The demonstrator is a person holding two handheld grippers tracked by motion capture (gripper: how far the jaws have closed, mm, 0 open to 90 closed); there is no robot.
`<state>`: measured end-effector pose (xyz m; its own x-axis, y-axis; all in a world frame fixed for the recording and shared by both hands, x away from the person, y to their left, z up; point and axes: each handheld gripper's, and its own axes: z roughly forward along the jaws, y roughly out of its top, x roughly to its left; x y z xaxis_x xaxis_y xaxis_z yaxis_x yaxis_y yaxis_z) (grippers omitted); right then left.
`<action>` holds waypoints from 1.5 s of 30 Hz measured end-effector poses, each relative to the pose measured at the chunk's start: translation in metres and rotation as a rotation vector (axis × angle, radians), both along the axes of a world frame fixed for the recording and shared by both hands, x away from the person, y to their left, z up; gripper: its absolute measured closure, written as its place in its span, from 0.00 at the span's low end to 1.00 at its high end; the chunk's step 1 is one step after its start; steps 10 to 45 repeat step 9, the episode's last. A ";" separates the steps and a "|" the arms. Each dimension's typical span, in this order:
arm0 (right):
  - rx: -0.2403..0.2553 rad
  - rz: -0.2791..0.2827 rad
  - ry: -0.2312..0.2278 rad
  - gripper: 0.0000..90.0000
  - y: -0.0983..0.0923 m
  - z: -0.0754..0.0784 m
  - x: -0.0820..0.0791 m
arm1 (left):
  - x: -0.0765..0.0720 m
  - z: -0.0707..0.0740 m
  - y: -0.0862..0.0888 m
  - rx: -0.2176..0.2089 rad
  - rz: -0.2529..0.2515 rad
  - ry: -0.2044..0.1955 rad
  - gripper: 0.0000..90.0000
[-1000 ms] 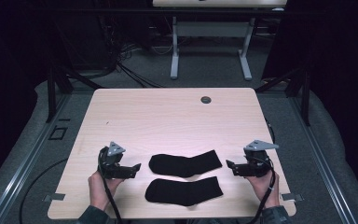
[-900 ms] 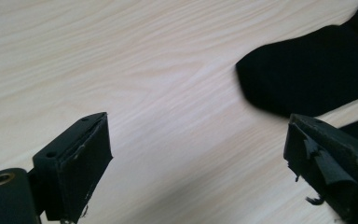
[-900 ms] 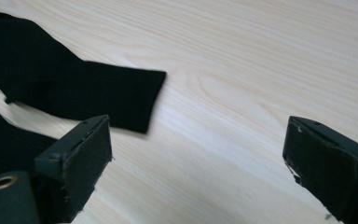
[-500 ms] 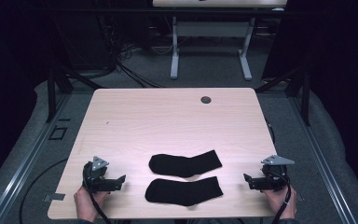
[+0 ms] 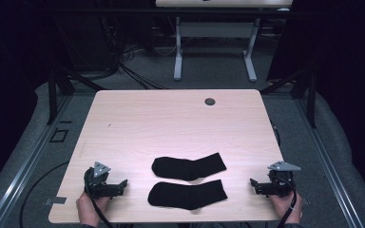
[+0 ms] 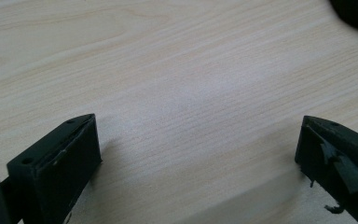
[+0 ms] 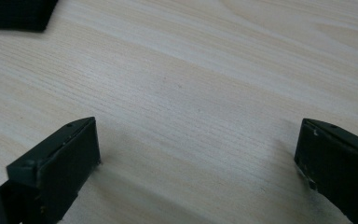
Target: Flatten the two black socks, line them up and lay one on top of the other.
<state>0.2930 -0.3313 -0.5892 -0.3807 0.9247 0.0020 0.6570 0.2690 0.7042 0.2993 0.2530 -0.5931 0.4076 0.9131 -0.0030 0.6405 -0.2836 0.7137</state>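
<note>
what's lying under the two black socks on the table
Both socks, the farther sock and the nearer sock, lie flat on the bare wooden table. Anything beneath them is covered by the fabric.

1. Two black socks: the farther sock [image 5: 189,167] and the nearer sock [image 5: 187,194], lying side by side.
2. Two grippers: the left gripper [image 5: 121,186] and the right gripper [image 5: 254,184].
3. Two hands, one [image 5: 89,210] holding each gripper.
4. One wooden tabletop [image 5: 171,123].
5. One round dark cable hole [image 5: 210,101] in the tabletop.
</note>
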 end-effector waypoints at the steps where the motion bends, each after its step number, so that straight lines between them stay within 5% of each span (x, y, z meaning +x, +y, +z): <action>1: 0.000 0.000 0.000 0.00 0.000 0.000 0.000 | 0.000 0.000 0.000 0.000 0.000 0.000 0.00; 45: 0.001 0.009 -0.012 0.01 -0.001 -0.001 -0.002 | 0.001 0.000 -0.002 0.006 0.008 -0.004 0.00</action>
